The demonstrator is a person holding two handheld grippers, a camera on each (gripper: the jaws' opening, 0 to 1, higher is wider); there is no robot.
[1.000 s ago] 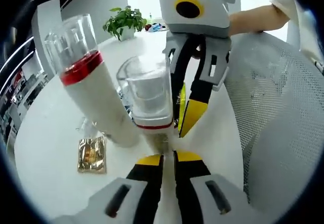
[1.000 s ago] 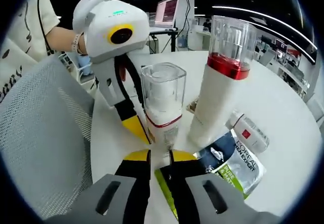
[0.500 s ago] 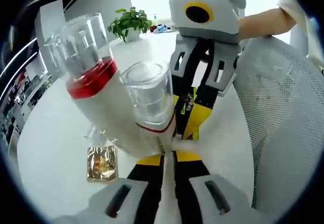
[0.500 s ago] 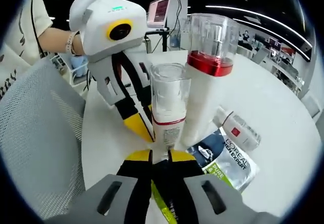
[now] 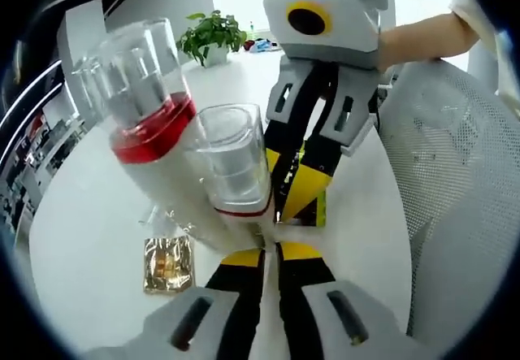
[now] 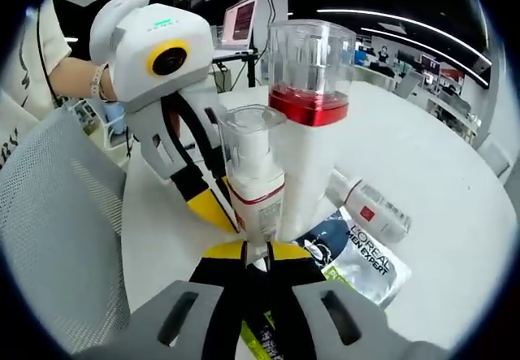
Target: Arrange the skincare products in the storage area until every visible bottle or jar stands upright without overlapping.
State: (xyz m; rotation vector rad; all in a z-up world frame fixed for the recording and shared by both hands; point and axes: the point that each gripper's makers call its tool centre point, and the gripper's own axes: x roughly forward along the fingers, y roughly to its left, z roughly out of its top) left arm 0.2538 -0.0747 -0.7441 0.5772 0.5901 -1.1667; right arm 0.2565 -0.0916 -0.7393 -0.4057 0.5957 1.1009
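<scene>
On round white table (image 6: 455, 214): bottles, sachets; office bkgd w/ plant (image 5: 210, 35).

Small clear-capped bottle (image 6: 253, 183) was apart from the tall red-banded bottle (image 6: 305, 145) a second ago; now it sits right against it, caps overlapping in the left gripper view. Right claw (image 6: 257, 252) came in with it, its jaws closer to the tall bottle's base than before. Left claw (image 5: 270, 254) followed, so the gold sachet (image 5: 169, 263) on the worktop (image 5: 89, 230) reads a bit further right in its view.
</scene>
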